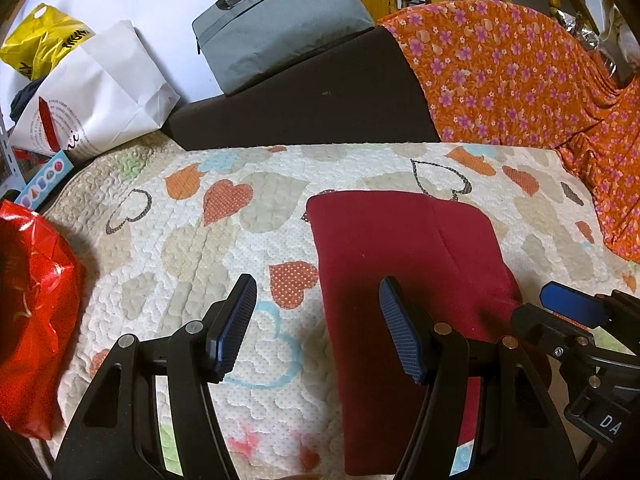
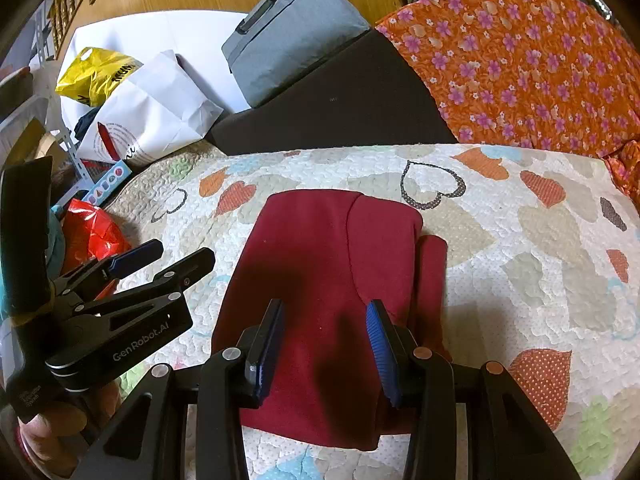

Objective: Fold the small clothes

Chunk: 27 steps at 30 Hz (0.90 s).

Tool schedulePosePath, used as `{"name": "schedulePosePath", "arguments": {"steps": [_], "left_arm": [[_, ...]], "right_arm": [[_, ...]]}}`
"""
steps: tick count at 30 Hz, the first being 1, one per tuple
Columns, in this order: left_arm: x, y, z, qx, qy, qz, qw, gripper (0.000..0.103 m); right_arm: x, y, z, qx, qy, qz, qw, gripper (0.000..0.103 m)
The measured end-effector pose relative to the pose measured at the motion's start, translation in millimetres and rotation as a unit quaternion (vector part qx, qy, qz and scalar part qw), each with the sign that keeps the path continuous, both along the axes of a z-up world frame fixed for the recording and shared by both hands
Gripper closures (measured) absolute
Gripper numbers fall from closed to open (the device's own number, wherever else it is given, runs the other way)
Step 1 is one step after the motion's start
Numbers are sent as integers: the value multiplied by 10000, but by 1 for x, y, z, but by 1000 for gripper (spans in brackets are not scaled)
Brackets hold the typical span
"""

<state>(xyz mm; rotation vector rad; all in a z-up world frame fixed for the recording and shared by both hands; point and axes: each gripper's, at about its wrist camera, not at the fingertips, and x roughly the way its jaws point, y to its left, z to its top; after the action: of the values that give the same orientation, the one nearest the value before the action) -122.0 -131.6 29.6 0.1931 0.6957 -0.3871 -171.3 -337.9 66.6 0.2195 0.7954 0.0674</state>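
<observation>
A dark red garment (image 1: pixel 404 264) lies folded into a rough rectangle on the heart-patterned quilt (image 1: pixel 192 240). It also shows in the right wrist view (image 2: pixel 320 280), with a folded flap along its right side. My left gripper (image 1: pixel 318 320) is open and empty, hovering over the garment's left edge. My right gripper (image 2: pixel 326 340) is open and empty, above the garment's near part. The right gripper shows at the right edge of the left wrist view (image 1: pixel 572 308); the left gripper shows at the left of the right wrist view (image 2: pixel 160 256).
A red plastic bag (image 1: pixel 32 320) lies at the quilt's left edge. Behind the quilt are a white paper bag (image 1: pixel 104 92), a yellow bag (image 1: pixel 40 40), a grey case (image 1: pixel 280 20) on a dark block (image 1: pixel 312 112), and an orange floral cloth (image 1: pixel 520 80) at right.
</observation>
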Motion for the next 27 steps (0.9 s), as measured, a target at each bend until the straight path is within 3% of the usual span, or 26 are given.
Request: {"name": "schedulePosePath", "arguments": {"steps": [27], "left_arm": [[10,13,-4,-67,155,190,9997,39]], "right_arm": [[1,-1,-7,83,99,17,9999,62]]}}
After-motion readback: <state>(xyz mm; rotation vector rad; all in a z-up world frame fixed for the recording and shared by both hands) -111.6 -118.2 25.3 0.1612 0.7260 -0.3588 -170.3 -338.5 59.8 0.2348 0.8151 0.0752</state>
